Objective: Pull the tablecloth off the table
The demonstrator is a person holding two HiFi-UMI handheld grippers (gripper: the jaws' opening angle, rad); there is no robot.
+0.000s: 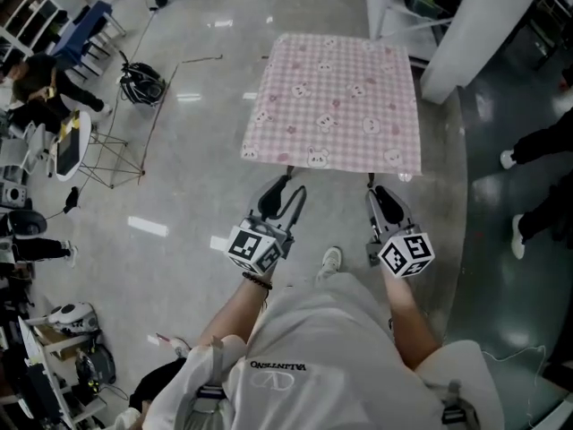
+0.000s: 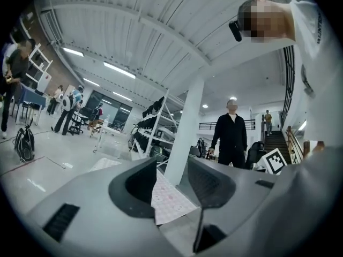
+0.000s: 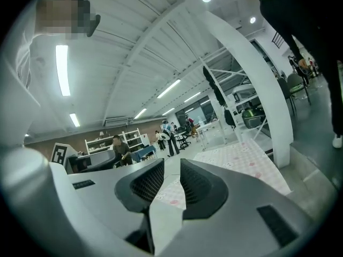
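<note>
I stand at the near edge of a square desk, hidden under the pink checked tablecloth with small animal prints [image 1: 336, 106]. The cloth lies flat and smooth over the top, and its near hem hangs just beyond my two tools.

My left tool [image 1: 282, 186] points at the left end of that hem. In the left gripper view its grey jaws stand well apart, and a corner of the cloth [image 2: 169, 199] reaches down into the gap between them. I cannot tell whether it touches either pad. My right tool [image 1: 380, 193] points at the right end of the hem. In the right gripper view its jaws are apart by a narrow gap, not pressed together, and the cloth [image 3: 241, 162] shows through the gap and spreads away to the right.

The marker cubes, left [image 1: 255, 247] and right [image 1: 407, 253], sit close to my white shirt. One white shoe [image 1: 331, 260] shows between my arms on the glossy grey floor [image 1: 197, 204].

A thick white pillar [image 1: 474, 34] rises just beyond the desk's far right corner. A tangle of black cables [image 1: 141, 86] lies on the floor well to the left. The left gripper view shows a person in black clothes [image 2: 231, 135] standing past the pillar.
</note>
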